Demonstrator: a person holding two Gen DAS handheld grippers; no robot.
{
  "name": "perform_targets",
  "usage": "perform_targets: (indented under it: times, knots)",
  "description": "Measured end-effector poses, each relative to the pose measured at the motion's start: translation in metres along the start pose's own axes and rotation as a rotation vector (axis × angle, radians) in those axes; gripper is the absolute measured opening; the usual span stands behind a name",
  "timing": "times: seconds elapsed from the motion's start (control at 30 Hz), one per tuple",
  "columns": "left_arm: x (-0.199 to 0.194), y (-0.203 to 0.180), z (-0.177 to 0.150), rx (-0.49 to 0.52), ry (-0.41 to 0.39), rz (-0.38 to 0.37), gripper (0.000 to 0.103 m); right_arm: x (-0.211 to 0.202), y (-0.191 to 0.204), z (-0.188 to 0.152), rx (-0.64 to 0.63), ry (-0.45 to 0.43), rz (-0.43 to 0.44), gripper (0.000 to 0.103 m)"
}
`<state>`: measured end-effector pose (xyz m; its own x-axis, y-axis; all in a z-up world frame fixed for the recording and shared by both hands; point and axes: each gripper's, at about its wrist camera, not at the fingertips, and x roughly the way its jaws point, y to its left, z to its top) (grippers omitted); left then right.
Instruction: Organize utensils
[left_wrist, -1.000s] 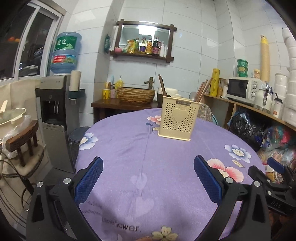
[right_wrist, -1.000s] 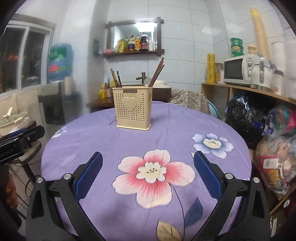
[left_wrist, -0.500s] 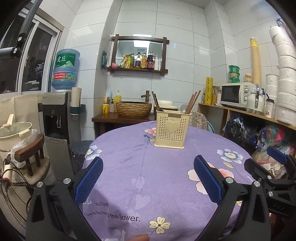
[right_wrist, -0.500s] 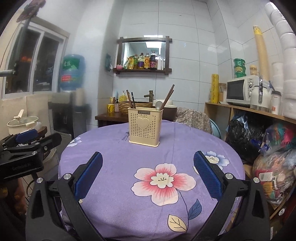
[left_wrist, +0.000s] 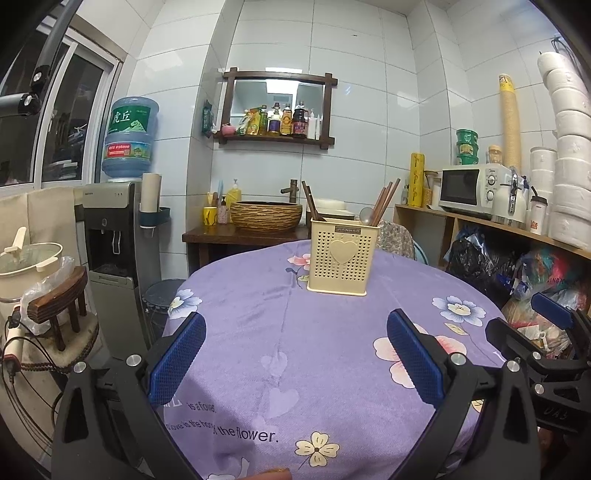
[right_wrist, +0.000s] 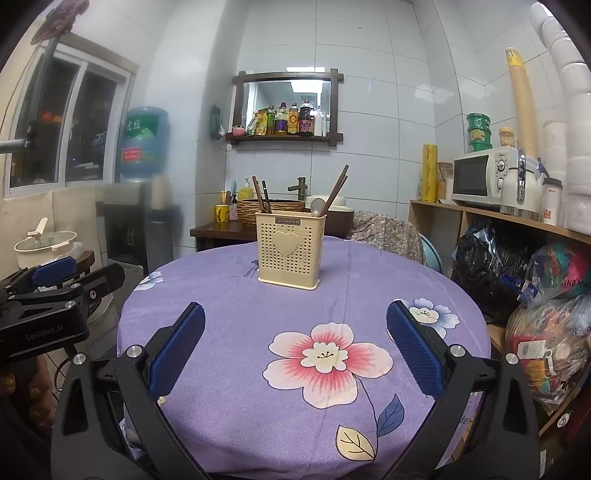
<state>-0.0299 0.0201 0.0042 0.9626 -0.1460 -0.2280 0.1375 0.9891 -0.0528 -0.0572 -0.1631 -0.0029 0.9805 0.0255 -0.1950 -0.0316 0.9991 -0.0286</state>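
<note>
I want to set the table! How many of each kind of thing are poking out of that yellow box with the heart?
Dark wooden chopsticks: at least 4 (they overlap, so I can't be sure of more)
Grey metal spoon: 1
Total: at least 5, all standing in the cream perforated plastic holder

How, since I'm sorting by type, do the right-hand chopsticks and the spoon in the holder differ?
The chopsticks are thin, dark brown sticks, while the spoon is grey metal with a rounded bowl. The chopsticks rise well above the rim and lean right, whereas the spoon's bowl barely clears it. Both stand in the right side of the cream holder.
</note>
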Motion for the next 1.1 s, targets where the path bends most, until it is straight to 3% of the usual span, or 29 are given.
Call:
perform_targets:
  times: [1.1]
  knots:
    - [0.0008,0.0002,-0.0002,0.006,0.008,0.009,0.098,0.0035,-0.0031,-0.0063,0.006,0.016,0.009,0.097]
